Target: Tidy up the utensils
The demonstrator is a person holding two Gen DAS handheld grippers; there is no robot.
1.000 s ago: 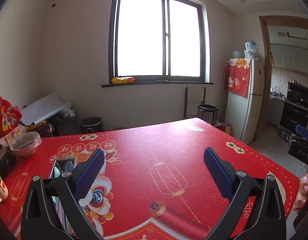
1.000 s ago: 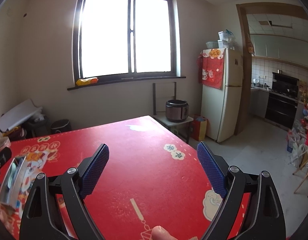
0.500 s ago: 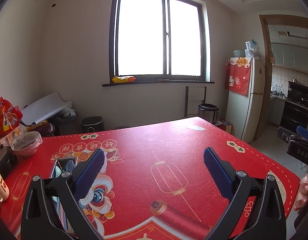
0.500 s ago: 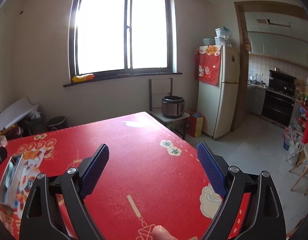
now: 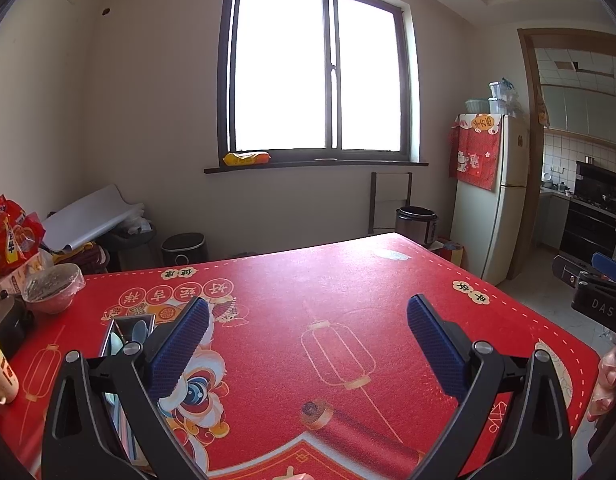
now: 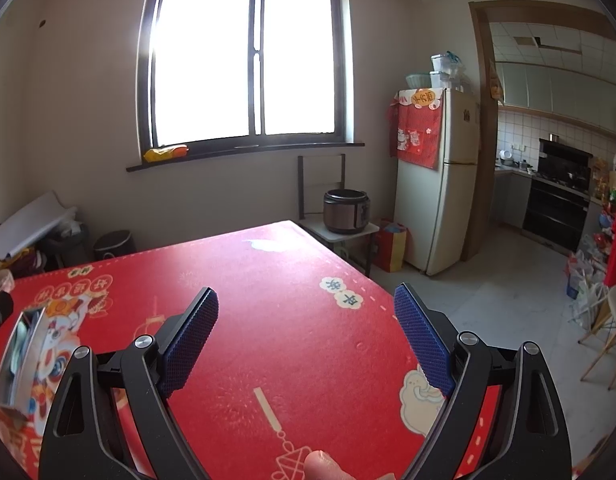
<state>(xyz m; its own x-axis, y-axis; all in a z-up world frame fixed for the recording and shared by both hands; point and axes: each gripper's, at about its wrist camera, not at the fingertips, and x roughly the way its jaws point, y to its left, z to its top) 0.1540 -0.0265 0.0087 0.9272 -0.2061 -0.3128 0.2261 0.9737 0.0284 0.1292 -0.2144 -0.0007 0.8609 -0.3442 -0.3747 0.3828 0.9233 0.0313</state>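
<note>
The surface (image 5: pixel 348 300), under a red printed cloth, fills the lower frame; a window (image 5: pixel 320 68) sits top centre and a fridge (image 5: pixel 488 192) at right. A bowl (image 5: pixel 52 286) and mug (image 5: pixel 0 372) sit at left. The metal utensil tray (image 5: pixel 126 330) lies lower left, partly behind the left tongs (image 5: pixel 308 324). Left tongs and right tongs (image 6: pixel 306 312) both gape wide, holding nothing.

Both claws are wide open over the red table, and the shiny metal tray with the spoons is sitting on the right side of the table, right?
Almost. Both claws, left and right, are wide open over the red table. But the metal tray holding the spoons sits on the left side of the table, not the right. The left wrist view shows it behind the left finger; the right wrist view shows it at the far left edge.
</note>
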